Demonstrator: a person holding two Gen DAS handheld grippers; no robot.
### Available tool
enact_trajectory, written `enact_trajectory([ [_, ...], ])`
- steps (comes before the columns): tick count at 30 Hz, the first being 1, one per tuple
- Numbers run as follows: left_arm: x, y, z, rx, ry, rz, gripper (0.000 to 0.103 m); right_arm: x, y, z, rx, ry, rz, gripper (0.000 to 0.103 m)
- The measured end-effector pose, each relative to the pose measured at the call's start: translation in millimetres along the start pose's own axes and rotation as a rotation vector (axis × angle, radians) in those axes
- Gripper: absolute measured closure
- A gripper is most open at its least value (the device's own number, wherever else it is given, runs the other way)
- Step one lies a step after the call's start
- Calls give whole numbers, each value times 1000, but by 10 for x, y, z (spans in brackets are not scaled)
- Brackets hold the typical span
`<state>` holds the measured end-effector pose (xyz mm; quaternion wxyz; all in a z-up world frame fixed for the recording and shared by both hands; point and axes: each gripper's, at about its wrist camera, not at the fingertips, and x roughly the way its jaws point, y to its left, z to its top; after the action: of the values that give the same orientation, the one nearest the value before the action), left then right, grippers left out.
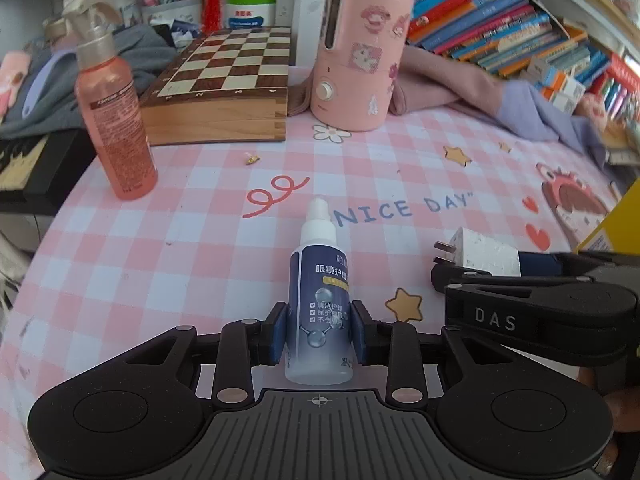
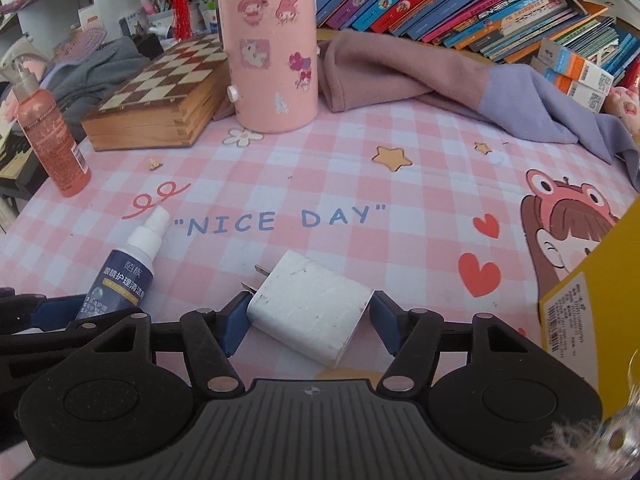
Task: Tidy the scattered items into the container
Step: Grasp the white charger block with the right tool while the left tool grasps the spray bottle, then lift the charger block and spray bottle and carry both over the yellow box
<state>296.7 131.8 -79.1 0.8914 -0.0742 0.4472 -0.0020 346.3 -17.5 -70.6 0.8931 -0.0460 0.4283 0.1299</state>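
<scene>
Near the front edge of the pink checked tabletop (image 2: 360,168), my left gripper (image 1: 318,330) is clamped on a small dark-blue spray bottle (image 1: 320,300), its blue pads pressing both sides of the label, white nozzle pointing toward the far edge. Just to its right, my right gripper (image 2: 306,322) straddles a white plug charger (image 2: 310,306) lying flat on the tabletop; the left pad touches the charger by its prongs, and the right pad sits at its corner, though I cannot tell whether it presses. A yellow box (image 2: 592,312) stands at the right edge. Along the far edge stand a pink canister (image 2: 272,44), a chessboard box (image 2: 160,96) and a tall pink spray bottle (image 2: 52,132).
</scene>
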Motion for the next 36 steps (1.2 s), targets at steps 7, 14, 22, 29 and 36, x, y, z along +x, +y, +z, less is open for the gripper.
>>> enact_trajectory([
  [7, -299, 88, 4, -104, -55, -70, 72, -326, -45, -21, -3, -43, 9, 41],
  [14, -644, 83, -64, -154, -87, -163, 72, -793, -92, -166, 1, -93, 20, 41],
  [22, -1046, 40, -231, -176, -119, -234, 72, -1377, -109, -412, -18, -176, 19, 41],
  [29, -1399, 1, -464, -176, -141, -270, 72, -1849, -69, -682, -46, -233, 34, 41],
  [36, -1781, -32, -718, -155, -167, -296, 72, -2178, -43, -980, -28, -238, 39, 41],
])
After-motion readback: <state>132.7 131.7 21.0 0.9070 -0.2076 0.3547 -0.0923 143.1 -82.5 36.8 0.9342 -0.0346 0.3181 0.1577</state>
